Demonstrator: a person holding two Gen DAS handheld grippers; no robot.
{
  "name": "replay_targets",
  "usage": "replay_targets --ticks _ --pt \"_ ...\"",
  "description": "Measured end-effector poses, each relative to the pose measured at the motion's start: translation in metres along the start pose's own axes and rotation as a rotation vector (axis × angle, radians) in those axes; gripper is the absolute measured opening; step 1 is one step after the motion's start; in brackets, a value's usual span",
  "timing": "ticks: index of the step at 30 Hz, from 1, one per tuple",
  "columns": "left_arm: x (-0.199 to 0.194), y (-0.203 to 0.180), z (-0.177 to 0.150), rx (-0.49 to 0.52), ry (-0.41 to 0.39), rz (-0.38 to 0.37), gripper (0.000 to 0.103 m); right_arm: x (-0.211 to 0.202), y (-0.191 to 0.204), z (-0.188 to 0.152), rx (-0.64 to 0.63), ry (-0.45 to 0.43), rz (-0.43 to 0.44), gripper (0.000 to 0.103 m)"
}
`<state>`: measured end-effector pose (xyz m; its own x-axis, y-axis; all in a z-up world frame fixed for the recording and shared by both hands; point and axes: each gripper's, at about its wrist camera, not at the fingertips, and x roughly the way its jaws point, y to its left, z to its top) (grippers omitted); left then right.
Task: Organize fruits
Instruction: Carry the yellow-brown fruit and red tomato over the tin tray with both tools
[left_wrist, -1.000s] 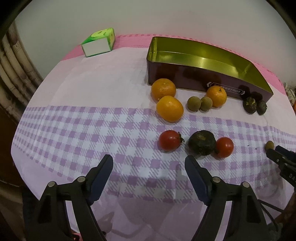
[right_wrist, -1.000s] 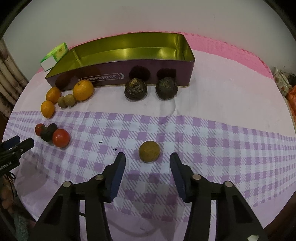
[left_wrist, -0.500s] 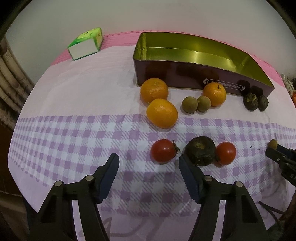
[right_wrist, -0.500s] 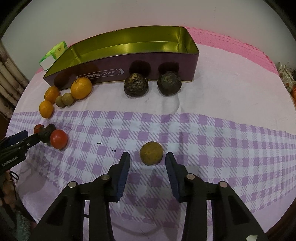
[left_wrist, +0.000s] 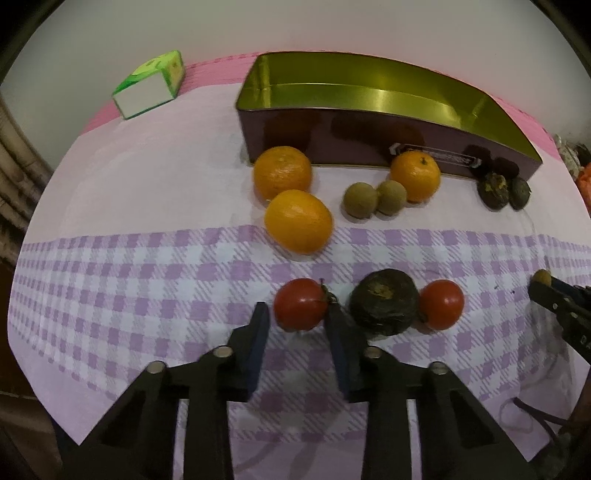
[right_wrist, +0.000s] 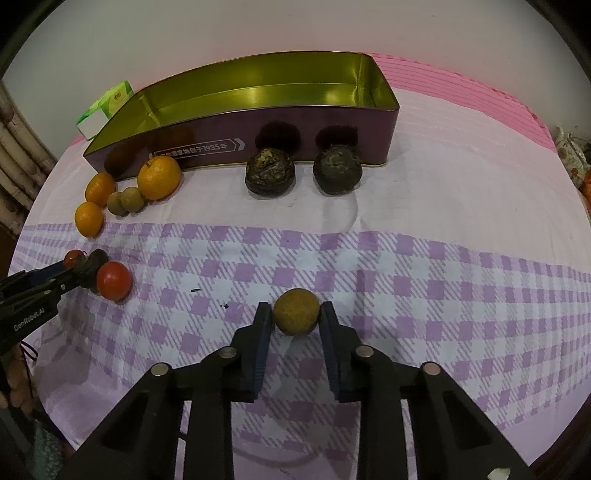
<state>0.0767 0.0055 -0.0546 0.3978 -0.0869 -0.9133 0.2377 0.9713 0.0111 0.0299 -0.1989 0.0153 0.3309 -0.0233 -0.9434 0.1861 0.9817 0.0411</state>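
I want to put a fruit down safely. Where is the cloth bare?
Bare: the checked cloth right of the brownish fruit, and the plain cloth between the green carton and the oranges. Crowded: in front of the tin, and around the tomatoes.

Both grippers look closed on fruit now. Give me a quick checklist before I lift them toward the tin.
1. Right gripper shut on the small brown fruit, a pad on each side: ok.
2. Left gripper shut on the red tomato: ok.
3. Left grip clear of neighbours: not ok; the dark round fruit sits right against the right-hand finger.
4. Tin open and empty, room to drop: ok.
5. Path to the tin: oranges and two dark fruits lie along its front wall; lift over them.
6. Grip firm enough to lift: cannot tell.
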Motion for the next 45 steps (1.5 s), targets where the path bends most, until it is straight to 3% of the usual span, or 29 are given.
replay_targets --ticks 24,45 --pt "0.001 -0.008 0.002 0.009 -0.001 -0.012 0.029 -0.001 0.003 0.002 -0.011 0.006 0.009 0.024" --pt "-0.026 0.002 0.013 -0.003 -0.021 -0.003 0.029 -0.026 0.015 0.016 -0.048 -0.046 0.040 0.024"
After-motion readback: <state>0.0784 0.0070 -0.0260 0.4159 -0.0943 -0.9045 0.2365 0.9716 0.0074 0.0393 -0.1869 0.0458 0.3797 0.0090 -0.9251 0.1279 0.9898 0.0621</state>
